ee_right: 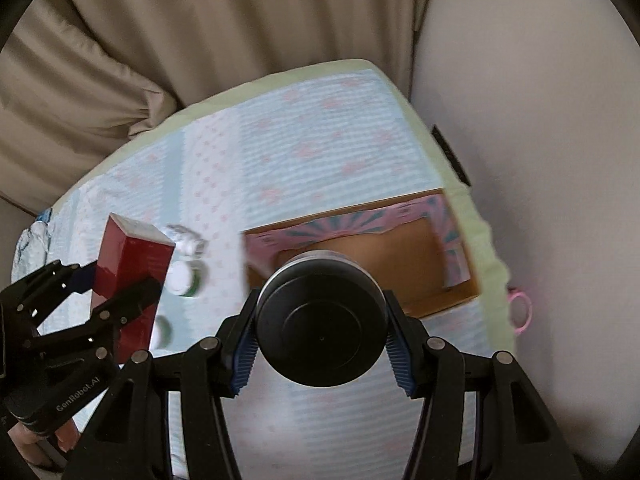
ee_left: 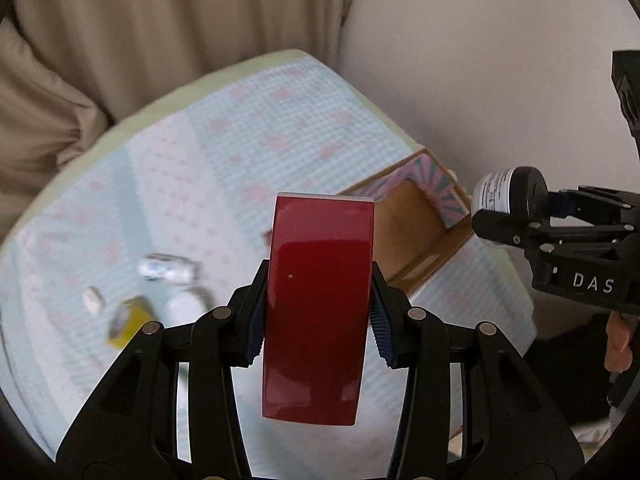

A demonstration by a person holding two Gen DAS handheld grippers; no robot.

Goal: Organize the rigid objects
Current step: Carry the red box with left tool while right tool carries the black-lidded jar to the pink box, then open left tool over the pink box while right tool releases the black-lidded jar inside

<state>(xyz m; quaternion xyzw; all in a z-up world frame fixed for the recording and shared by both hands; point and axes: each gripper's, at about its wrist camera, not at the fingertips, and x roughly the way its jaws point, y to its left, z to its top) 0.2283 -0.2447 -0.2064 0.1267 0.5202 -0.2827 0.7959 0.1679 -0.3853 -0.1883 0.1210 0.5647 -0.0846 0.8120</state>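
My left gripper (ee_left: 318, 312) is shut on a glossy red box (ee_left: 318, 300), held upright above the table; the box also shows in the right wrist view (ee_right: 132, 276). My right gripper (ee_right: 320, 344) is shut on a white jar with a black lid (ee_right: 320, 328), held in the air just before an open cardboard box (ee_right: 460, 280). In the left wrist view the jar (ee_left: 508, 190) hangs at the right, beside the cardboard box (ee_left: 416, 236), in the right gripper (ee_left: 520, 216).
A patterned light-blue cloth (ee_left: 200, 140) covers the table. Loose items lie at the left: a small bottle (ee_left: 168, 270), a yellow tape roll (ee_left: 128, 322), a white piece (ee_left: 93, 300), white jars (ee_right: 184, 276). Beige curtain (ee_right: 200, 40) and wall behind.
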